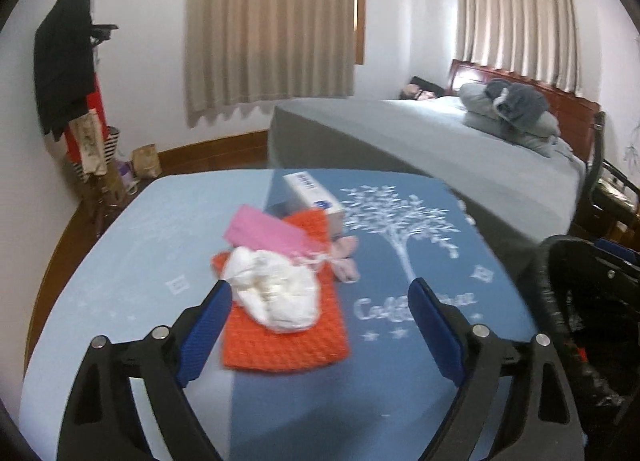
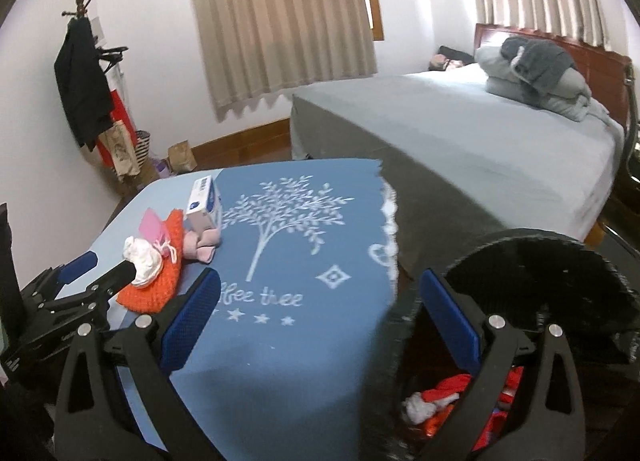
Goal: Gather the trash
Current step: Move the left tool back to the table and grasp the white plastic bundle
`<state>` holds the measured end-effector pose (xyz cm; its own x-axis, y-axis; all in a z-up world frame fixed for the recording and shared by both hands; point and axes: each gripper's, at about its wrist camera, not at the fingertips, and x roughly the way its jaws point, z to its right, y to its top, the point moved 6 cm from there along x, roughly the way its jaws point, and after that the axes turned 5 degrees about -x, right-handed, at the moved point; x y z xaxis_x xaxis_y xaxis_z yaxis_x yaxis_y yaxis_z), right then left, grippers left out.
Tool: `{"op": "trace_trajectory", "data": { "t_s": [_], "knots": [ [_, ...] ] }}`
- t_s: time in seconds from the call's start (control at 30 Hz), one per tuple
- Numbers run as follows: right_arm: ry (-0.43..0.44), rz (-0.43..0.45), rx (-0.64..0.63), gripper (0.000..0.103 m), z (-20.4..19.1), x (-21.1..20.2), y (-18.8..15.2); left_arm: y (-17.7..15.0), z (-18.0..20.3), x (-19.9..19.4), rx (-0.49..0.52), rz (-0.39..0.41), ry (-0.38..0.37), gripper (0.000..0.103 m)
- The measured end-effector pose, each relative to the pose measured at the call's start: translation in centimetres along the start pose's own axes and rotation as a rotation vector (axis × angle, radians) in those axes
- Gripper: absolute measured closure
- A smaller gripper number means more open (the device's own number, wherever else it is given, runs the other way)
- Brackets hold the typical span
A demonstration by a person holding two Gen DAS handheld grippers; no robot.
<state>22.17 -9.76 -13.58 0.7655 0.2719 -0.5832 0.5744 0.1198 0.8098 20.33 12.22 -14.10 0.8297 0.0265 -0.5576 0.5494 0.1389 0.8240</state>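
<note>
A crumpled white tissue (image 1: 274, 291) lies on an orange knitted cloth (image 1: 280, 337) on the blue-covered table (image 1: 420, 361). My left gripper (image 1: 320, 297) is open, its blue fingers (image 1: 208, 325) on either side of the tissue's near end. The right wrist view shows the left gripper (image 2: 104, 269) reaching the tissue (image 2: 142, 265) from the left. My right gripper (image 2: 320, 297) is open and empty over the table's right edge, beside a black trash bin (image 2: 540, 285) that holds red and white scraps (image 2: 440, 401).
A pink card (image 1: 264, 233), a white and blue box (image 1: 316, 197) and a small pink item (image 1: 344, 261) lie behind the tissue. A bed (image 1: 420, 141) stands beyond the table. A coat rack (image 1: 76, 61) with bags stands at the left wall.
</note>
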Motion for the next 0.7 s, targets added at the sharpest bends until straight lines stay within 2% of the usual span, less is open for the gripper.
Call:
{"op": "trace_trajectory", "data": {
  "t_s": [0.2, 0.6, 0.7],
  "knots": [
    [0.019, -0.021, -0.003, 0.006, -1.3, 2.1, 0.1, -0.5, -2.1, 2.3, -0.009, -0.026, 0.029, 0.019],
    [0.022, -0.054, -0.007, 0.006, -1.9, 4.4, -0.3, -1.1, -2.8, 4.9, -0.013, -0.069, 0.036, 0.020],
    [0.022, -0.062, -0.010, 0.006, -2.0, 4.8, -0.4, -1.2, -2.9, 5.3, -0.018, -0.080, 0.033, 0.023]
  ]
}}
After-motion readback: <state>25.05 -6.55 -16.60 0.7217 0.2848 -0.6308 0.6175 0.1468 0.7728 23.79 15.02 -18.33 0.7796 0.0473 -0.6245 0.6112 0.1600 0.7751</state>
